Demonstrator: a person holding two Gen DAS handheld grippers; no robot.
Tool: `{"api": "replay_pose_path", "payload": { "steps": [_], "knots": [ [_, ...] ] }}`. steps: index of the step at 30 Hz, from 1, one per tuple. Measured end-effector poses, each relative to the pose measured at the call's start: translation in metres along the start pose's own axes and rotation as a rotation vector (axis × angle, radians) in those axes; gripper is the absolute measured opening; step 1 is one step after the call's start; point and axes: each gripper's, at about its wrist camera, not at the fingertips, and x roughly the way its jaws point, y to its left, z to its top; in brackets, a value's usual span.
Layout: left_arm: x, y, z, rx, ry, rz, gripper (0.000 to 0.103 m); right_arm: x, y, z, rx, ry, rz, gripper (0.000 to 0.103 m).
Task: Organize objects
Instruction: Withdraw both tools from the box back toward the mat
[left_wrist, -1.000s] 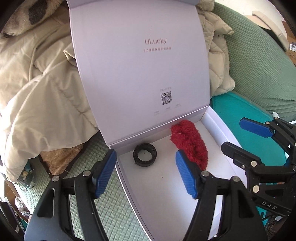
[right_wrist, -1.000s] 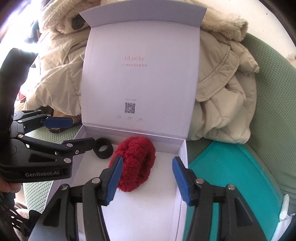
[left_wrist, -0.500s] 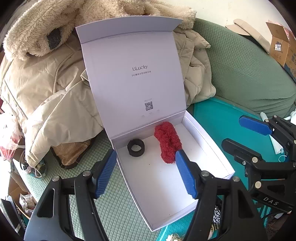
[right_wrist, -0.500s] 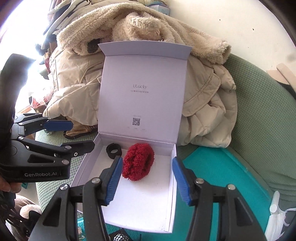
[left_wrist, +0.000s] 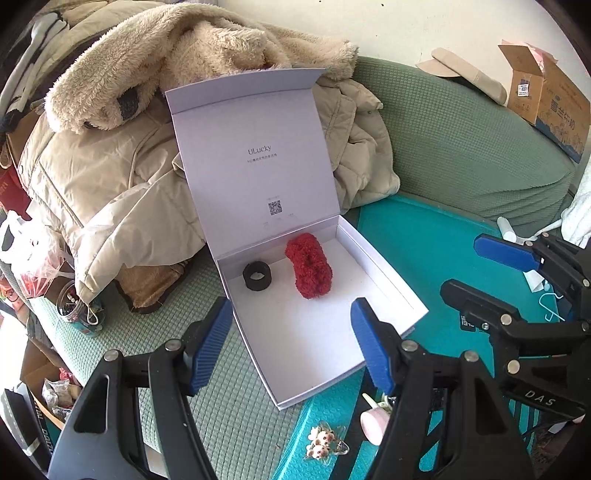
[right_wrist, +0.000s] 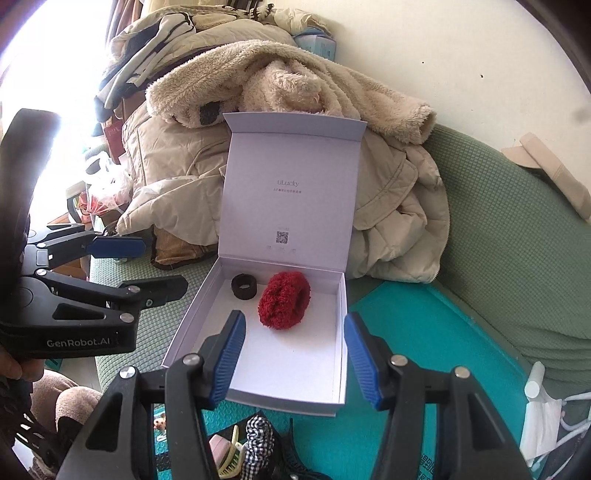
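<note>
I see the green sofa under everything, heaped at the back with a beige padded coat and a fleecy garment. A teal mat covers the seat on the right. On it sits the white box, its lid propped upright against the coats. Inside, at the hinge end, the red fluffy scrunchie lies just beside the smaller black hair band; I cannot tell whether the two touch.

My left gripper has its jaws about half apart with nothing between them, hovering over the near left corner of the box. My right gripper is likewise about half apart and empty, above the box's near end, touching nothing.

In front of the box, on the mat, lie loose hair things: a checked scrunchie, a pale yellow-green claw clip, a pink clip and a small puppy-figure clip.

Against a second ago, both grippers have pulled back and up from the box, so it looks smaller and those loose pieces have come into view. The box contents lie as before.
</note>
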Motion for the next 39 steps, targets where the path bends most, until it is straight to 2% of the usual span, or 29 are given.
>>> {"api": "replay_pose_path", "payload": {
  "steps": [12,24,31,39],
  "knots": [
    [-0.032,-0.022,-0.049,-0.003,0.0,-0.028,0.065,-0.03,0.01,-0.038,0.029,0.013,-0.001,0.056],
    [-0.057,-0.039,-0.096,0.013,-0.013,-0.019,0.065,-0.053,0.02,-0.078,0.058,0.025,0.0,0.056],
    [-0.063,-0.05,-0.126,0.018,0.003,-0.029,0.065,-0.065,0.031,-0.1,0.051,0.033,-0.008,0.056],
    [-0.054,-0.057,-0.157,0.016,0.046,-0.033,0.065,-0.061,0.036,-0.128,0.084,0.06,0.032,0.056]
  ]
}}
